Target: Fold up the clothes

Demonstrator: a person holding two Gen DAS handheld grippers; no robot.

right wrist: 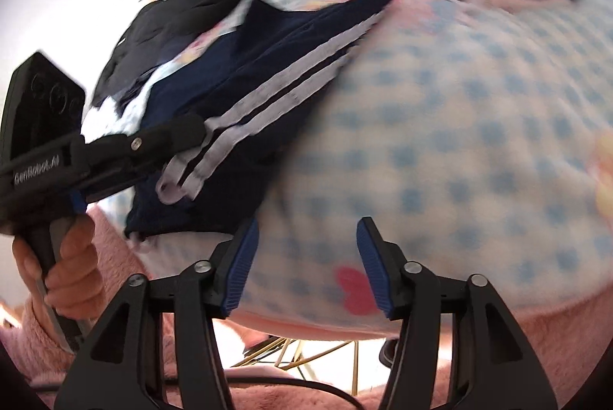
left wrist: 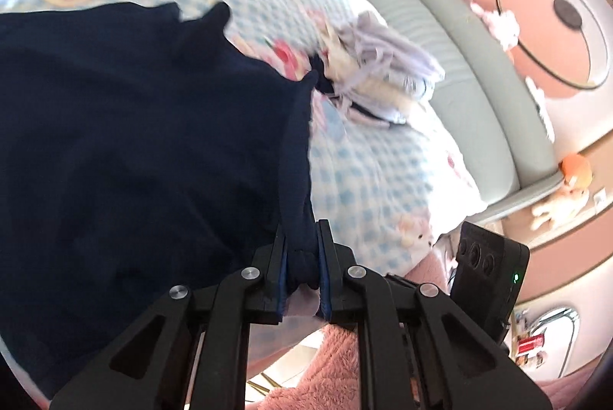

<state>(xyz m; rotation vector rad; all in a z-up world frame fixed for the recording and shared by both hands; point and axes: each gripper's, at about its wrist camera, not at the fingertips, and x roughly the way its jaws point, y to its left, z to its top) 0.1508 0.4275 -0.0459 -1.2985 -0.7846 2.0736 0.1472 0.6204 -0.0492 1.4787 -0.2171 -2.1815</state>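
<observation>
Left wrist view: looks forward along its fingers, very close over the navy garment [left wrist: 134, 142], across the checked bedspread [left wrist: 375, 172] toward the grey headboard [left wrist: 471, 96]. Right wrist view: low over the same bedspread (blurred), facing the garment's striped side and the left gripper [right wrist: 199, 130]. Shared: garment, bedspread.

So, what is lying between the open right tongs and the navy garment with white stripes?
Only bare blue-checked bedsheet, as the right wrist view shows. The right tongs hover open beside the navy striped garment, not touching it.
</observation>
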